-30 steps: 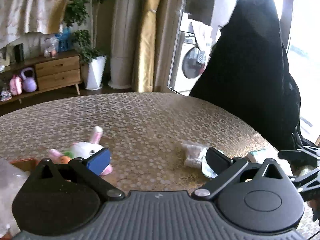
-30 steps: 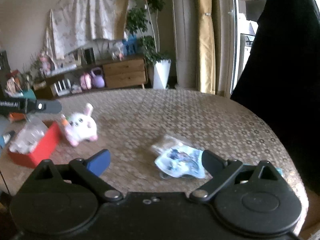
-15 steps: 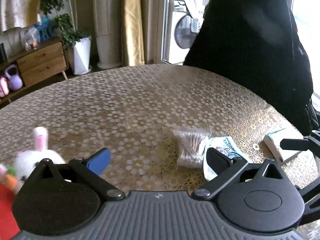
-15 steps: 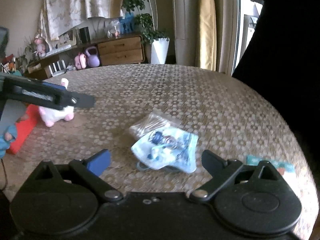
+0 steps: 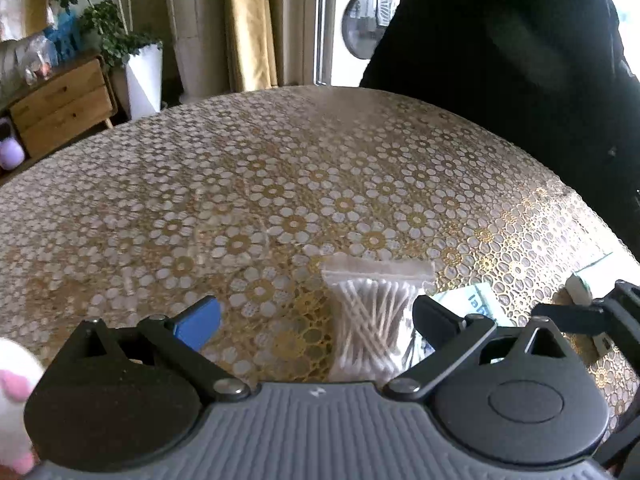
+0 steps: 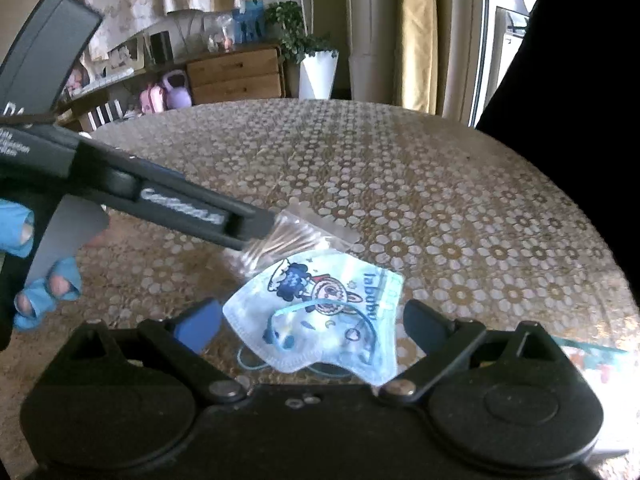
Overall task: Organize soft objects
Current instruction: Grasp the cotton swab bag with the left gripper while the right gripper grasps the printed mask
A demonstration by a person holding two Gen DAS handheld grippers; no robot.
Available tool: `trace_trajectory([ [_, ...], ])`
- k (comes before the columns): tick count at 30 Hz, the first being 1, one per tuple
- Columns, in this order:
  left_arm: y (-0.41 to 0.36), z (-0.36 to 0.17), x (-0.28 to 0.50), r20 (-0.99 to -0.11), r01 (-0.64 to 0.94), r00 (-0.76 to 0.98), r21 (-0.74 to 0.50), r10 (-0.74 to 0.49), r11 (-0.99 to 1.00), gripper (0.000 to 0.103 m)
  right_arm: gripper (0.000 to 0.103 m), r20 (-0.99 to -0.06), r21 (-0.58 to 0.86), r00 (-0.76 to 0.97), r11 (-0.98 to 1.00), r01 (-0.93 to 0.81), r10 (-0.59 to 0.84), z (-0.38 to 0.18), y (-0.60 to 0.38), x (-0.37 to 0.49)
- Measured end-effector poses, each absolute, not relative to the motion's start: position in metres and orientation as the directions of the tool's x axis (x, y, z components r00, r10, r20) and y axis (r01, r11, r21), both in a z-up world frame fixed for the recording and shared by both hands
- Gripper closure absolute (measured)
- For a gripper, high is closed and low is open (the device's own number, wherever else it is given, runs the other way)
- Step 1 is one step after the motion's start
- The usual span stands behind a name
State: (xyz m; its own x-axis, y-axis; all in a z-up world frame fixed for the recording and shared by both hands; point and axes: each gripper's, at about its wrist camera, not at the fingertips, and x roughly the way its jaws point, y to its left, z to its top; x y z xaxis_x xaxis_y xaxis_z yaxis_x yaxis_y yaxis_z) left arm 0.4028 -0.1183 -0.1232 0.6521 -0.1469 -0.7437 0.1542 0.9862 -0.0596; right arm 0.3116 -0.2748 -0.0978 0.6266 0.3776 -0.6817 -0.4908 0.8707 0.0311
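Observation:
A clear bag of cotton swabs (image 5: 372,320) lies on the floral tablecloth, between the spread fingers of my left gripper (image 5: 316,320) and nearer its right finger. That gripper is open. In the right wrist view the left gripper (image 6: 256,228) reaches in from the left, its tip over the swab bag (image 6: 308,236). A light blue cartoon face mask (image 6: 320,312) lies just in front of the bag, between the fingers of my open right gripper (image 6: 314,322). A corner of the mask (image 5: 476,300) shows beside the bag. A white plush toy (image 5: 12,392) peeks in at the lower left.
A white and teal packet (image 5: 580,284) lies near the table's right edge, where the right gripper (image 5: 592,316) enters. A person in black (image 5: 520,60) stands behind the round table (image 5: 280,160). A hand in a blue glove (image 6: 40,292) holds the left gripper.
My left gripper has swung right, away from the plush rabbit and red box, and closed in on the swab bag. My right gripper has moved nearer the mask. Both stay open.

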Motion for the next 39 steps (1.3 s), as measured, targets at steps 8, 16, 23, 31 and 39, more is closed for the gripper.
trace_trajectory([
  [8, -0.136, -0.139, 0.423, -0.754, 0.187, 0.633, -0.070, -0.174, 0.980, 0.000, 0.000, -0.690, 0.023, 0.622, 0.870, -0.492, 0.370, -0.116, -0.268, 0.321],
  [16, -0.141, -0.148, 0.437, -0.769, 0.196, 0.613, -0.071, -0.179, 0.978, 0.000, 0.002, -0.705, -0.026, 0.631, 0.877, -0.480, 0.325, -0.128, -0.264, 0.319],
  [23, -0.142, -0.155, 0.438, -0.778, 0.207, 0.595, -0.092, -0.199, 0.974, 0.001, 0.008, -0.706, -0.046, 0.632, 0.871, -0.490, 0.319, -0.126, -0.264, 0.310],
  [31, -0.131, -0.151, 0.432, -0.756, 0.183, 0.617, -0.133, -0.219, 0.974, 0.029, 0.038, -0.687, -0.041, 0.654, 0.882, -0.469, 0.316, -0.120, -0.270, 0.310],
  [39, -0.119, -0.146, 0.428, -0.750, 0.183, 0.617, -0.158, -0.238, 0.970, 0.054, 0.076, -0.686, -0.051, 0.664, 0.890, -0.453, 0.298, -0.116, -0.268, 0.312],
])
